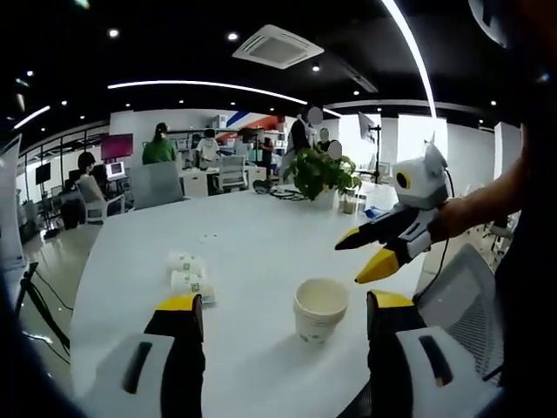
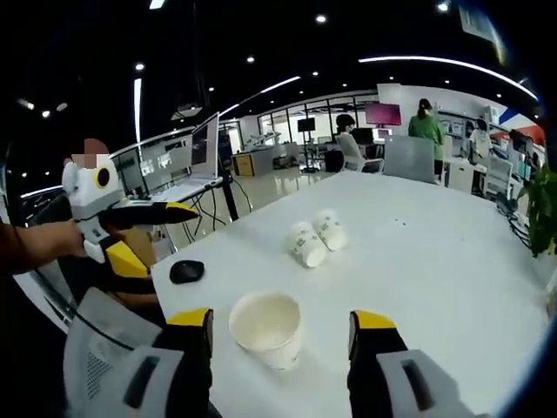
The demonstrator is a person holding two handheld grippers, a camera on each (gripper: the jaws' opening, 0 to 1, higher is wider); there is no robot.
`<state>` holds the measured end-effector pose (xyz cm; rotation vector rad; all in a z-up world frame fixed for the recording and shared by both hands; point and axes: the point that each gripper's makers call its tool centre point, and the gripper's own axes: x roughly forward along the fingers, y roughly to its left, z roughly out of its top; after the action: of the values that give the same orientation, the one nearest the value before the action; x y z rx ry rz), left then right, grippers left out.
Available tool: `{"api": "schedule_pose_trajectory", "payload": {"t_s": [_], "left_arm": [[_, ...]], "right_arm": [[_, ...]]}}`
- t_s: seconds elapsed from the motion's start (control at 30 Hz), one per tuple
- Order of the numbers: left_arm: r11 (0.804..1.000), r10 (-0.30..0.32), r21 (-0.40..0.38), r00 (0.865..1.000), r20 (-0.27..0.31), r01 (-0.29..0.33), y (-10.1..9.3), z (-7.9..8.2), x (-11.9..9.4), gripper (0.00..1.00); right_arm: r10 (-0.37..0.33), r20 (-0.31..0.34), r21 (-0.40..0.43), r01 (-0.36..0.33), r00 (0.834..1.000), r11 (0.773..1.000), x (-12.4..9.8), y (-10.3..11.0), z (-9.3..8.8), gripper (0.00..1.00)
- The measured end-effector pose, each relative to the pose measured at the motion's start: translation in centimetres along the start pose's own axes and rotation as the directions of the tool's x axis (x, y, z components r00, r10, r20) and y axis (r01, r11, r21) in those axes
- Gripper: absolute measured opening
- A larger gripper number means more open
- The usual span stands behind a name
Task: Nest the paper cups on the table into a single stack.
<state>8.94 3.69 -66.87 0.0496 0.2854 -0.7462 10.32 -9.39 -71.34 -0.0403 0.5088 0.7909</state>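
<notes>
White counter (image 1: pixel 261 252) is carrying an upright paper cup (image 1: pixel 319 309) and two lying cups (image 1: pixel 190 277); left gripper (image 1: pixel 283 315) and right gripper (image 2: pixel 280 331) are hanging wide, empty.

A broad white tabletop (image 2: pixel 435 252) carries an upright stack of paper cups (image 2: pixel 266 328) near its edge. Two more cups (image 2: pixel 316 237) lie on their sides, touching, farther in. A black mouse (image 2: pixel 186 272) sits near the corner, a potted plant (image 1: pixel 320 174) at the far side.

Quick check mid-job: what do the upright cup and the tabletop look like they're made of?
Upright cup: likely paper, matte off-white, with a rolled rim and a faint green print. Tabletop: smooth white, probably laminate, slightly glossy since it catches soft ceiling light; the exact material is unclear.
</notes>
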Motion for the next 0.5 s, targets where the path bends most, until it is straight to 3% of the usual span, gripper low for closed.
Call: {"api": "schedule_pose_trajectory", "payload": {"t_s": [0.5], "left_arm": [[1.000,-0.011,-0.010,1.000,-0.003,0.011,0.5,0.6,1.0,0.75]], "right_arm": [[-0.025,-0.002,-0.009,0.025,1.000,1.000,-2.6,-1.0,-1.3,0.77]]}}
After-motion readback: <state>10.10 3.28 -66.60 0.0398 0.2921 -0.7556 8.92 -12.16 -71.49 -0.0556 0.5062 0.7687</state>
